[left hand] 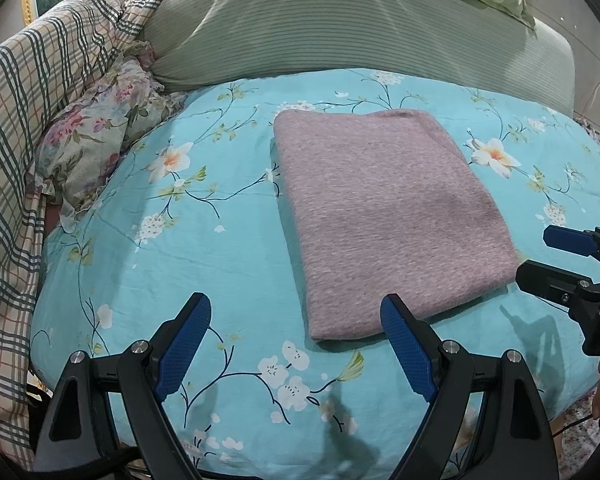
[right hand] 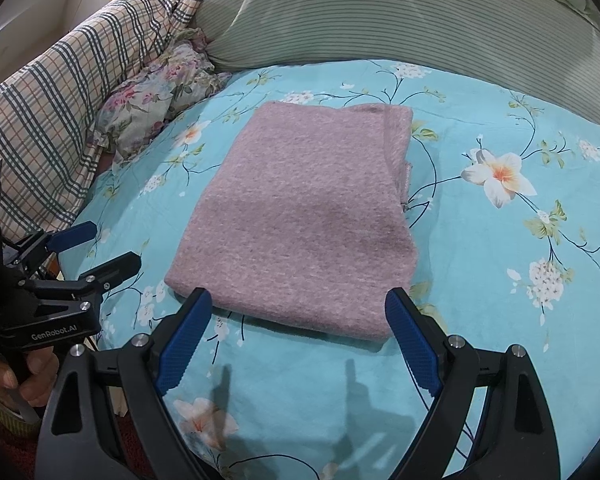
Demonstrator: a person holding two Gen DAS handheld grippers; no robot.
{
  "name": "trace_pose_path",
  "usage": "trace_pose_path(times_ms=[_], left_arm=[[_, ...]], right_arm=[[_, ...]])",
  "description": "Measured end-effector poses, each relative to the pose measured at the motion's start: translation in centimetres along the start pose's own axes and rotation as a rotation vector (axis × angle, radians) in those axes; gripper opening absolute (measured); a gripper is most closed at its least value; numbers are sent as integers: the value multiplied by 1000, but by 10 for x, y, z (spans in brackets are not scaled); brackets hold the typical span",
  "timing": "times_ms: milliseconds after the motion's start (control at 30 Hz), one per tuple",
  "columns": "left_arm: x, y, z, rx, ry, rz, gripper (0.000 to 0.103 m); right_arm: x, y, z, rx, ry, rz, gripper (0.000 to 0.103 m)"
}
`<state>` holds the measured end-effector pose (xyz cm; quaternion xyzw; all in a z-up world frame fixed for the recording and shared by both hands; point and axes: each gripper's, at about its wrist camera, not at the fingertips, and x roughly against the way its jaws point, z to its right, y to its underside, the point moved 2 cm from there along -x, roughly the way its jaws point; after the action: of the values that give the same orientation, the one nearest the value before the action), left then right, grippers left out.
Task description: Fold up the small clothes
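Left wrist view puts your left gripper (left hand: 296, 340) just short of the garment's (left hand: 380, 216) near edge, jaws spread wide and holding nothing, with the right-hand pad (left hand: 406, 354) overlapping that edge in the picture; whether it touches the cloth I cannot tell. Your right gripper (right hand: 298, 338) sits the same way in its own view, released and empty, its two pads straddling the garment's near edge, the left gripper off to the garment's left side. The garment itself is a pinkish-purple knit lying flat on the sheet (left hand: 204, 240), already doubled into a neat rectangle: the layered edges show along its right side in the right wrist view, and the near edge looks like a rounded fold. Beyond the garment's far edge lies the striped bolster (left hand: 340, 28); off its far left corner are the floral pillow (left hand: 96, 132) and the plaid quilt (left hand: 32, 92), both well clear of it. My reading is that you are between folds, or at the end of the job: the piece looks compact and square enough to count as folded. If you want it smaller, the next move calls for both grippers to pinch the near corners, taking every layer at once, then carry them over to meet the far edge evenly. Bite deep enough, since a thick knit stack could slip and splay. If you judge it done, simply draw both grippers back from the near edge without snagging it.
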<state>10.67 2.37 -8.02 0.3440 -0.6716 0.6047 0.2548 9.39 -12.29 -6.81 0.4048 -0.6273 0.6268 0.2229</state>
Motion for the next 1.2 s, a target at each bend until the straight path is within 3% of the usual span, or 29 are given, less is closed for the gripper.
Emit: trace_pose_path(times_ms=[1200], left_arm=[[-8,-11,2,-16,15,-5,87]], right_arm=[[0,-8,1,2,2,3,89]])
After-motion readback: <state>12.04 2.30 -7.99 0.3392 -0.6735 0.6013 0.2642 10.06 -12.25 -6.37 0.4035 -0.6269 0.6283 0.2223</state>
